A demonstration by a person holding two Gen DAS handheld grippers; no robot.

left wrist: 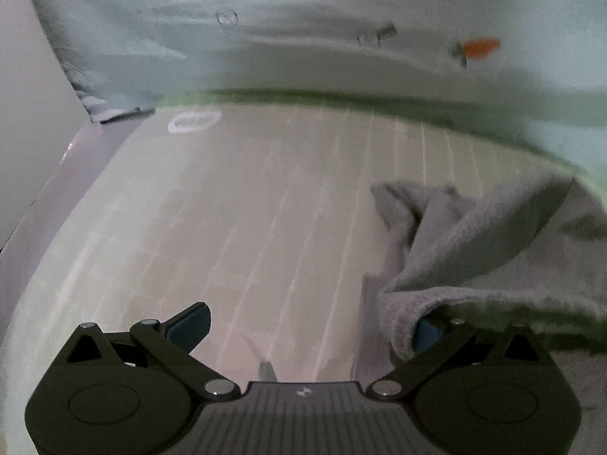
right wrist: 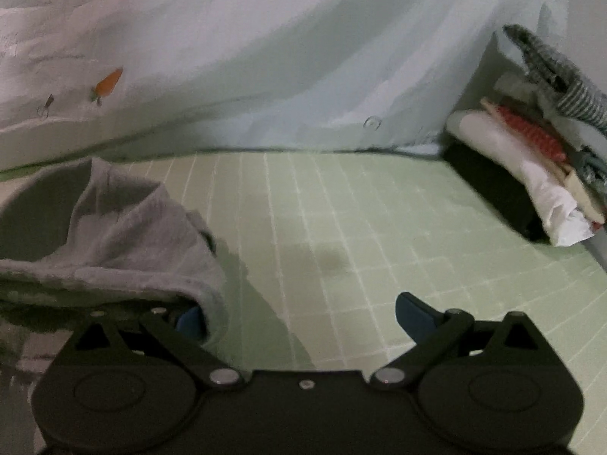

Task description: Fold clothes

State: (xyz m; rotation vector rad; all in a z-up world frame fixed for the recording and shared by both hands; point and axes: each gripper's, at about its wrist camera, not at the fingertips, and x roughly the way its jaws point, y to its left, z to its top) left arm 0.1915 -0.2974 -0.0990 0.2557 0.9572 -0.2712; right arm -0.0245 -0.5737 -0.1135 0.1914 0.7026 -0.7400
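Between spread fingers of left gripper (left wrist: pixel 309 331) and right gripper (right wrist: pixel 305 320): bare gridded mat (right wrist: pixel 341 204). Both released, nothing gripped. Grey garment (left wrist: pixel 493 242) crumpled between grippers, draped over inner finger of each. Step looks like regrasp; next, pinch edges, spread flat. Beyond garment: carrot-print sheet (right wrist: pixel 227 57); far right of it, clothes pile (right wrist: pixel 531 159).

We see open gridded mat (right wrist: pixel 341 227) ahead of the right gripper (right wrist: pixel 303 316), free out to the far draped sheet (right wrist: pixel 265 68). A grey garment (right wrist: pixel 125 235) blocks the near left; a pile of folded clothes (right wrist: pixel 531 159) blocks the far right. Ahead of the left gripper (left wrist: pixel 311 326) the mat lies free, with the garment crowding its right.
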